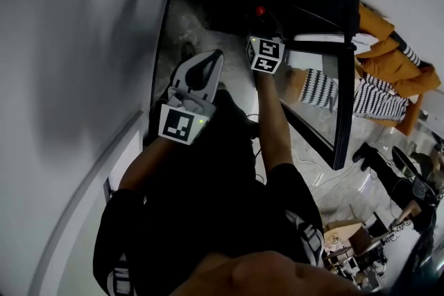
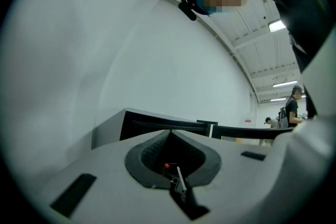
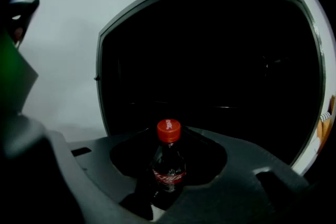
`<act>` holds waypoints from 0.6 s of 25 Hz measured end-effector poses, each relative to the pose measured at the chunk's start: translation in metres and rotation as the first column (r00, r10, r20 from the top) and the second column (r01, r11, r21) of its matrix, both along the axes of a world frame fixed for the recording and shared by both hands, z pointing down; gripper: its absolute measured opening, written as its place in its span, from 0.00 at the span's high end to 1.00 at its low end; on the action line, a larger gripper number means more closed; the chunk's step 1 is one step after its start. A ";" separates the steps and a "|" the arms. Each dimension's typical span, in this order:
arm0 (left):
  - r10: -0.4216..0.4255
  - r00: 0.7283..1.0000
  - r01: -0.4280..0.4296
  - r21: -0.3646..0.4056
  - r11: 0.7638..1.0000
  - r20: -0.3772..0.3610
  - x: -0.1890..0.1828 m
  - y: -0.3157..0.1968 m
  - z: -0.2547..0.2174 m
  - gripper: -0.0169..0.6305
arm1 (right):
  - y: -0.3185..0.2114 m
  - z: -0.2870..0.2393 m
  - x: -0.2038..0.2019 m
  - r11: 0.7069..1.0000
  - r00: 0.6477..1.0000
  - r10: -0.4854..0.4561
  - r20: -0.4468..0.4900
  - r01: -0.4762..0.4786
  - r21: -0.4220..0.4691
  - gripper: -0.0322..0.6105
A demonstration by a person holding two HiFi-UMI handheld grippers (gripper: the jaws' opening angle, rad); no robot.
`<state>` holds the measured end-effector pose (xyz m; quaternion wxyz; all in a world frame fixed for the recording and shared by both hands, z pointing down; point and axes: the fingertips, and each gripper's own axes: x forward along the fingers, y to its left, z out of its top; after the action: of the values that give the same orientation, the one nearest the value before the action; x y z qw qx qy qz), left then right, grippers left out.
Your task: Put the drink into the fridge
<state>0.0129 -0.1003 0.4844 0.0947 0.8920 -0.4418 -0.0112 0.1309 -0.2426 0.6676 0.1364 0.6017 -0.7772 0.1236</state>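
Before dark fridge (image 3: 220,55), right claw (image 3: 169,140) clamps bottle (image 3: 168,170).

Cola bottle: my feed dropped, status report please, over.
Right gripper clamped on cola bottle, upright. Left gripper shut, empty. Fridge open ahead, interior dark, no obstruction seen.

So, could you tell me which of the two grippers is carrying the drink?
The right gripper: its fingers clamp a dark, red-capped cola bottle. The left gripper has its fingers shut together, with nothing between them.
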 end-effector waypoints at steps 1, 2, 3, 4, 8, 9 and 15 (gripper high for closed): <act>0.001 1.000 -0.001 -0.001 1.000 -0.003 0.000 -0.002 0.003 0.97 | -0.003 0.003 0.000 1.000 1.000 0.003 -0.001 -0.003 0.001 0.75; 0.001 1.000 -0.001 -0.001 1.000 -0.006 -0.001 -0.004 0.006 0.97 | -0.006 0.007 -0.001 1.000 1.000 0.003 -0.004 -0.003 0.001 0.75; 0.001 1.000 -0.001 0.000 1.000 -0.008 -0.002 -0.005 0.009 0.97 | -0.009 0.010 -0.001 1.000 1.000 0.002 -0.006 -0.002 0.000 0.75; 0.002 1.000 -0.002 0.003 1.000 -0.008 -0.002 -0.007 0.012 0.97 | -0.011 0.014 -0.002 1.000 1.000 0.000 -0.007 0.000 -0.001 0.75; 0.010 1.000 -0.010 0.011 1.000 -0.008 -0.001 -0.014 0.024 0.97 | -0.021 0.026 -0.002 1.000 1.000 -0.002 -0.012 0.002 0.001 0.75; 0.011 1.000 -0.011 0.014 1.000 -0.010 -0.001 -0.016 0.026 0.97 | -0.024 0.028 -0.002 1.000 1.000 -0.002 -0.013 0.002 0.003 0.75; 0.018 1.000 -0.017 0.033 0.999 -0.017 0.002 -0.023 0.040 0.97 | -0.036 0.046 0.003 1.000 1.000 0.006 -0.019 -0.006 0.010 0.75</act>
<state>0.0151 -0.1236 0.5240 0.0839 0.8972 -0.4329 -0.0252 0.1343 -0.2781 0.7137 0.1402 0.6058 -0.7747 0.1145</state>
